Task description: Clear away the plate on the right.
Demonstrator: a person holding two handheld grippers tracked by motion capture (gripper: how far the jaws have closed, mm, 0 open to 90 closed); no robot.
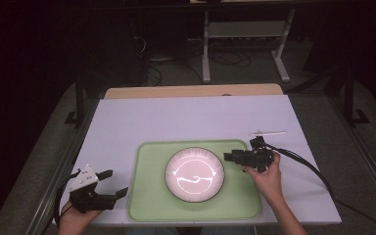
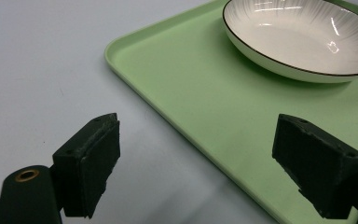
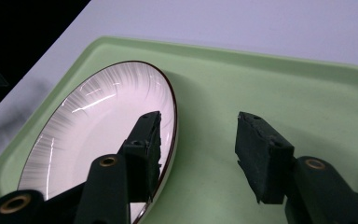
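Note:
A white plate [image 1: 194,175] with a thin dark rim lies in the middle of a light green tray [image 1: 149,205] on the white table. My right gripper [image 1: 229,156] is open at the plate's right edge. In the right gripper view, the plate [image 3: 102,121] has its rim between the jaws of this gripper [image 3: 200,135], one jaw over the plate's inside and the other over the tray [image 3: 261,79]. My left gripper [image 1: 117,182] stands open at the tray's left edge. In the left gripper view, this gripper [image 2: 200,140] straddles the rim of the tray [image 2: 205,93], with the plate [image 2: 298,37] farther off.
A thin white stick [image 1: 267,132] lies on the table beyond the tray's far right corner. The table's wooden back edge [image 1: 191,91] runs behind, with a dark floor, cables and a stand's legs beyond it.

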